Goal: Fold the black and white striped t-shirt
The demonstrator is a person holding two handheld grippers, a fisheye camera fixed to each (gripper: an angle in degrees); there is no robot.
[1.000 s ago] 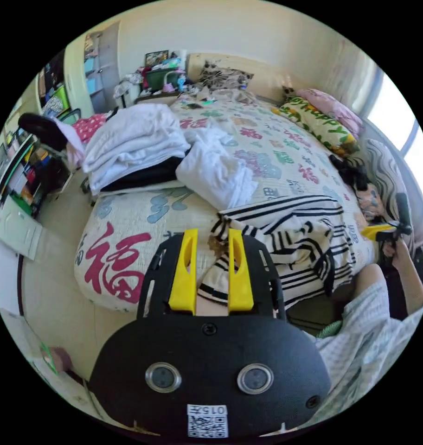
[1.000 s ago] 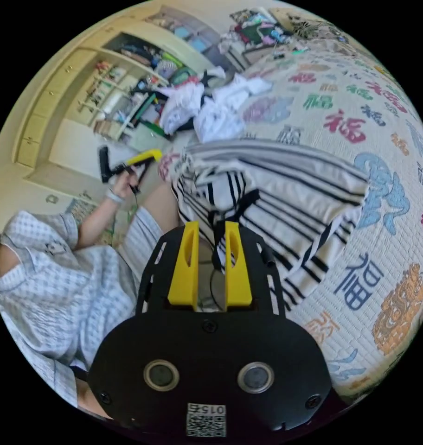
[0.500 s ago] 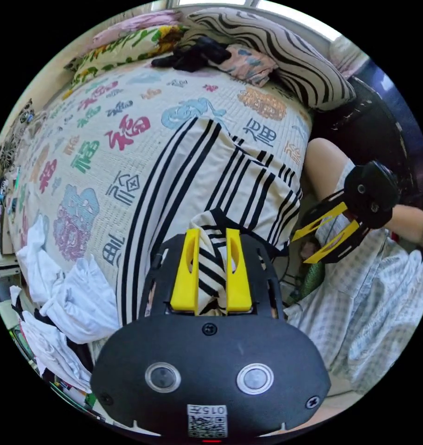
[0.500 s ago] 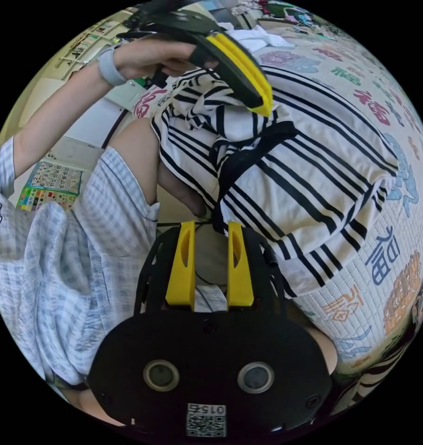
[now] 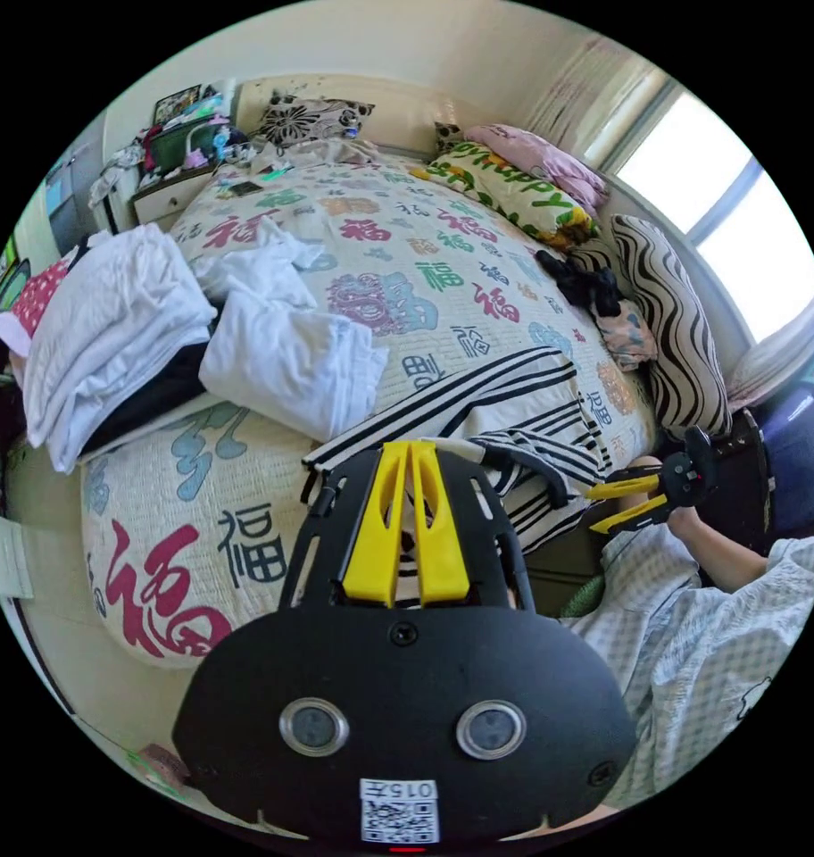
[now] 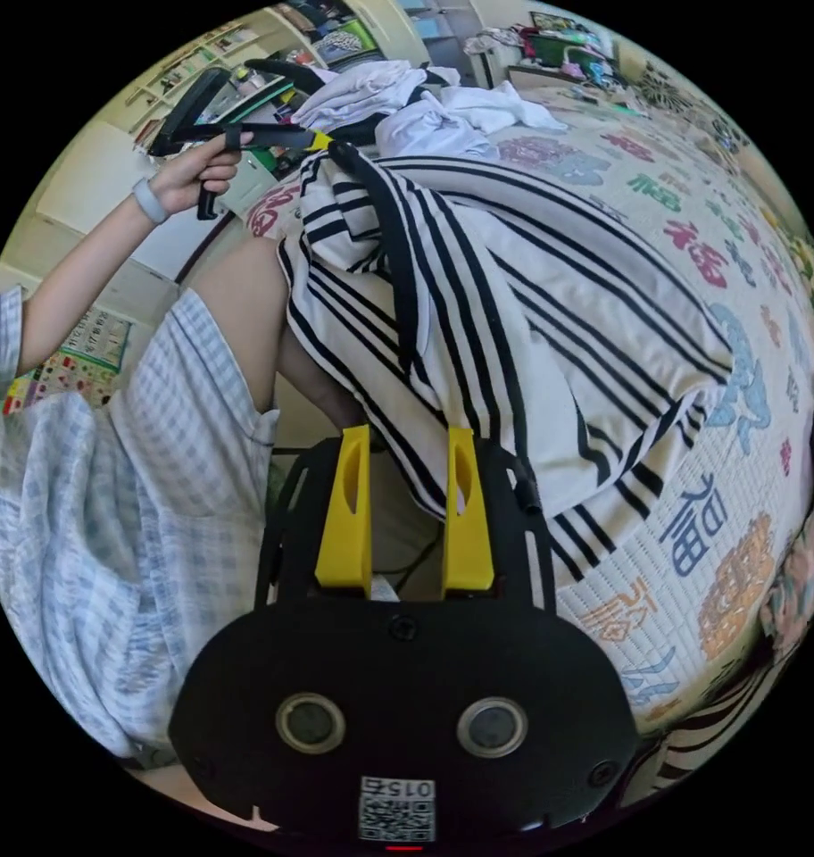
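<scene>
The left claw (image 5: 410, 451) has its yellow jaws pressed together at the tips on an edge of the striped t-shirt (image 5: 505, 411), which lies on the bed (image 5: 246, 500) near its corner. The right claw (image 5: 623, 502) is beside the shirt with its jaws apart. White clothes (image 5: 112, 330) are piled further along the bed.

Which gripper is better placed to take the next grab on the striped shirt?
Right. The right gripper is open with the striped t-shirt's hem hanging right at its fingers. The left gripper is already shut on the shirt's edge.
</scene>
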